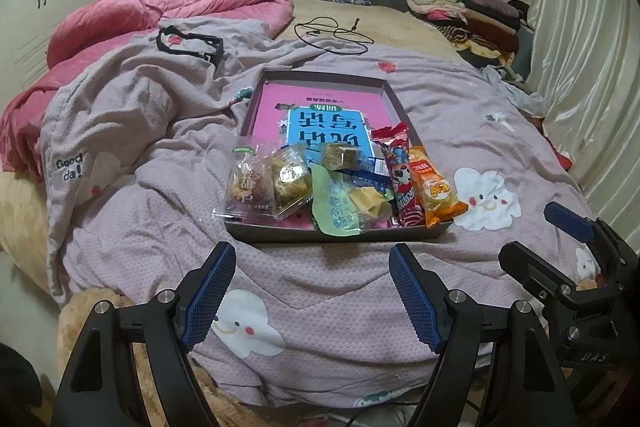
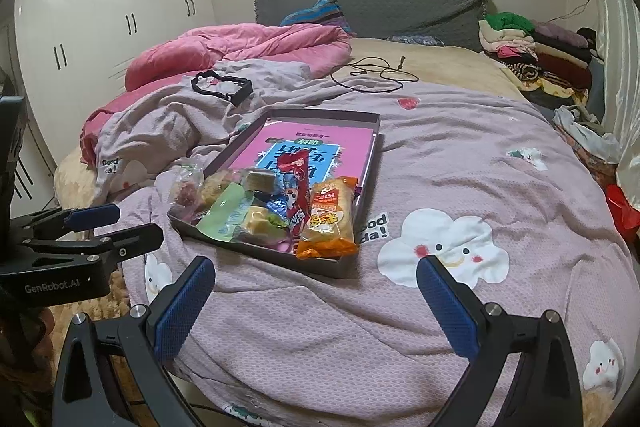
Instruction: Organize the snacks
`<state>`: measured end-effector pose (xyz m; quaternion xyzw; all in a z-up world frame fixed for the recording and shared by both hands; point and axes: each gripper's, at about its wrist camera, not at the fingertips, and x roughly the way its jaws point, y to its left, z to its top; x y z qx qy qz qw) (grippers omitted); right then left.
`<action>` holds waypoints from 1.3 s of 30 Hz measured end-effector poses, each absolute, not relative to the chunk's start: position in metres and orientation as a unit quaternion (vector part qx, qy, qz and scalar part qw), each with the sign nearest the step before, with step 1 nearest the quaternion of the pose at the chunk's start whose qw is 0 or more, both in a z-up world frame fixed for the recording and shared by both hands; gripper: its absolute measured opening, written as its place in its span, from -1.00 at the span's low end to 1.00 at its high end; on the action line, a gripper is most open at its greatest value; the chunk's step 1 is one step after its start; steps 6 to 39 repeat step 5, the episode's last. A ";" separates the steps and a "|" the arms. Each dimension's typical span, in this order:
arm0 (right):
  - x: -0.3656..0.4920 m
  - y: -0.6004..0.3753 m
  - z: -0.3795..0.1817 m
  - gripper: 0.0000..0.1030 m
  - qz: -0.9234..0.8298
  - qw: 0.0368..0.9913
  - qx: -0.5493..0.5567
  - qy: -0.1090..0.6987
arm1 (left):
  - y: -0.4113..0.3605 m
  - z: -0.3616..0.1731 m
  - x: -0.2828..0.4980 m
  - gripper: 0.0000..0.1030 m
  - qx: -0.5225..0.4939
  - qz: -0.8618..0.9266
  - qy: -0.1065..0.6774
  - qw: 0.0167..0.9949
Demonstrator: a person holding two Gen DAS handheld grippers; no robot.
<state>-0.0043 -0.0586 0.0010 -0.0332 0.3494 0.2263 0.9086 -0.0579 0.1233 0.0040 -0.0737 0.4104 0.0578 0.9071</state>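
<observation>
A shallow grey box (image 1: pixel 394 99) (image 2: pixel 372 147) with a pink book in its bottom lies on the lilac bedspread. Several wrapped snacks are heaped at its near end: an orange packet (image 1: pixel 436 193) (image 2: pixel 330 223), a red stick pack (image 1: pixel 400 175) (image 2: pixel 296 187), a green-wrapped cake (image 1: pixel 340 205) (image 2: pixel 230 211) and clear-wrapped pastries (image 1: pixel 268 183) (image 2: pixel 192 187). My left gripper (image 1: pixel 310 267) hovers open just short of the box, nothing between its blue pads. My right gripper (image 2: pixel 316 283) stands open to the box's right, also holding nothing.
A pink quilt (image 1: pixel 132 11) is bunched at the back left. A black frame (image 1: pixel 188 45) and a thin cable (image 1: pixel 332 33) lie beyond the box. Folded clothes (image 1: pixel 472 11) are stacked at the back right. White wardrobes (image 2: pixel 100 15) line the left wall.
</observation>
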 end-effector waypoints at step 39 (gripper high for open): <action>0.002 -0.064 -0.003 0.98 0.219 0.909 -0.029 0.353 | 0.137 0.005 -0.053 0.55 -0.078 0.064 0.400 0.911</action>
